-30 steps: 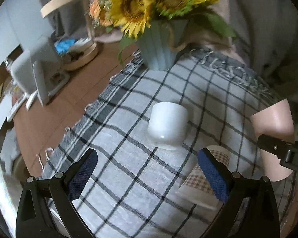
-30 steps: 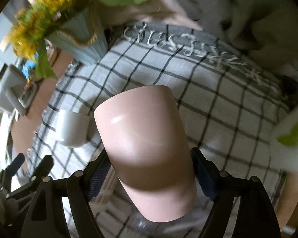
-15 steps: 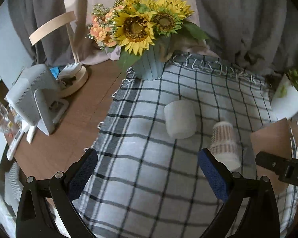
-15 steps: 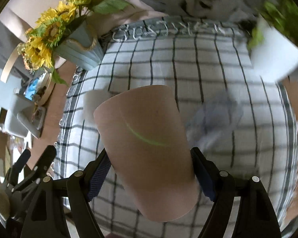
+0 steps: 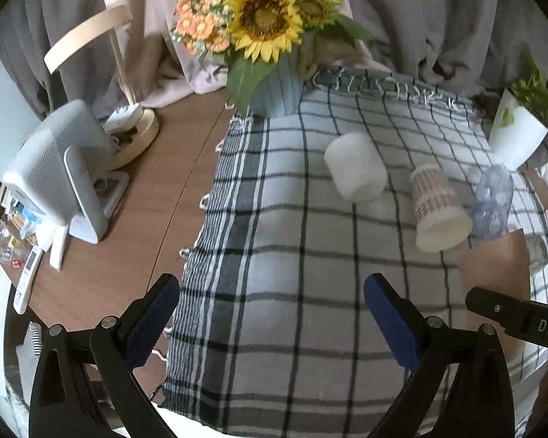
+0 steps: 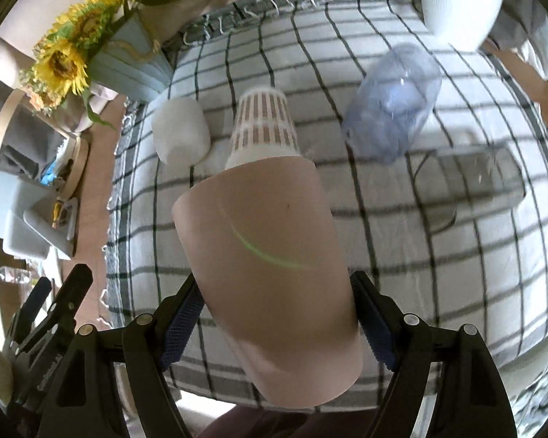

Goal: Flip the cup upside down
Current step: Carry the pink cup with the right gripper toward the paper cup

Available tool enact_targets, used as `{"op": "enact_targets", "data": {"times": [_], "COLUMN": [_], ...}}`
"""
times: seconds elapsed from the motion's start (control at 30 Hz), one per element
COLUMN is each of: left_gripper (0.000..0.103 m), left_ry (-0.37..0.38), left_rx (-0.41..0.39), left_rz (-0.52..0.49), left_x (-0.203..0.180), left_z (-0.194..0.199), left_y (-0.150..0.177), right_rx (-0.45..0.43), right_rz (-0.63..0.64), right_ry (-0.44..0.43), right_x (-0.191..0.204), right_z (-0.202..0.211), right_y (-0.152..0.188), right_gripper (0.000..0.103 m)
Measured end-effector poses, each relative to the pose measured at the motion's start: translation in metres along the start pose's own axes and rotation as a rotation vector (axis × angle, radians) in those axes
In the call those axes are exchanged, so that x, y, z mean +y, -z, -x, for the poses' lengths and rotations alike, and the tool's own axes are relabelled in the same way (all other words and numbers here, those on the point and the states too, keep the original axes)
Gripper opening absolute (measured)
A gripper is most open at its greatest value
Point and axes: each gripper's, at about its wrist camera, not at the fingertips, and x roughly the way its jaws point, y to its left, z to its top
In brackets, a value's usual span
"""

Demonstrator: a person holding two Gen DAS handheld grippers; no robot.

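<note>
My right gripper (image 6: 277, 323) is shut on a pink cup (image 6: 266, 266) and holds it tilted above the near part of the checked cloth (image 6: 438, 273); the cup also shows at the right edge of the left wrist view (image 5: 497, 273). My left gripper (image 5: 270, 314) is open and empty above the cloth's near left part. A white cup (image 5: 354, 166), a patterned paper cup (image 5: 436, 206) and a clear bluish cup (image 5: 491, 200) stand upside down on the cloth in a row beyond the grippers.
A sunflower vase (image 5: 274, 84) stands at the cloth's far left corner and a white plant pot (image 5: 518, 135) at the far right. A white appliance (image 5: 62, 168), a wooden lamp base (image 5: 135, 135) and a remote (image 5: 27, 277) sit on the wooden table (image 5: 157, 197) to the left.
Both grippers have pulled back and up from the cloth, so more of the table shows. The pink cup stays gripped in the right gripper. The row of cups now lies farther off.
</note>
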Motion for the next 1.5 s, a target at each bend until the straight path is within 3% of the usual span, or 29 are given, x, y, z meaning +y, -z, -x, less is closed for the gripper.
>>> {"op": "enact_targets", "data": {"times": [0.8,1.23,1.5], "left_gripper": [0.103,0.103,0.103], "left_ry": [0.008,0.009,0.001], "left_rx": [0.163,0.164,0.117], "left_rz": [-0.043,-0.052,-0.021], "left_x": [0.004,0.001,-0.006], "left_z": [-0.045,-0.045,-0.025], "left_y": [0.023,0.028,0.030], "right_rx": [0.146,0.139,0.121], "right_rz": [-0.074,-0.045,0.009], "right_ry": [0.000,0.029,-0.032], "right_x": [-0.008,-0.002,-0.001], "right_z": [-0.055,-0.055,-0.042], "right_y": [0.021,0.021,0.023], "right_gripper": [0.079,0.080,0.082]}}
